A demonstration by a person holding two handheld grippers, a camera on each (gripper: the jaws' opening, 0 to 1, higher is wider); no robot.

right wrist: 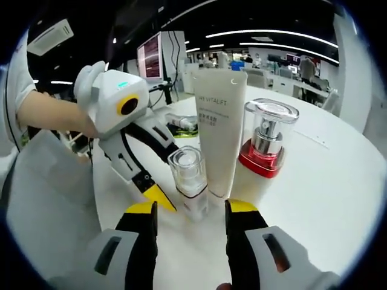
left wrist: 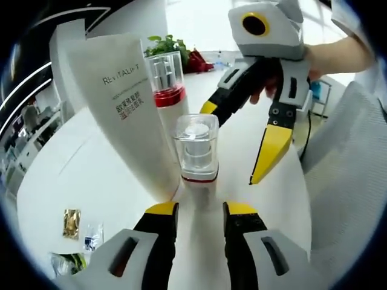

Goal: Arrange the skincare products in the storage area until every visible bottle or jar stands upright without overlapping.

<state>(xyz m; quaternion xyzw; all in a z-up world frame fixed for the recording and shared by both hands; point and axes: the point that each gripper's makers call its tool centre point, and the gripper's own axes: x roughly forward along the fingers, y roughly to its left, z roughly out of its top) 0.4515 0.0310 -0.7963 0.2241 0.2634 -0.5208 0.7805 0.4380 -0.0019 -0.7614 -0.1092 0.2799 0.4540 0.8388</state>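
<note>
Three products stood upright on the white counter (right wrist: 338, 175), close together just ahead of both tongs: a small clear-capped pump bottle (left wrist: 197, 158), a tall white tube (left wrist: 124, 103) and a red-collared pump bottle (left wrist: 166, 81). The tube seemed to touch its neighbours, so spacing looked like the work left. The left tongs (left wrist: 201, 212) and the right tongs (right wrist: 190, 210) stood parted and held nothing, the small bottle just beyond their tips. Sachets (left wrist: 71, 222) lay aside; an office with ceiling lights stretched behind.
</note>
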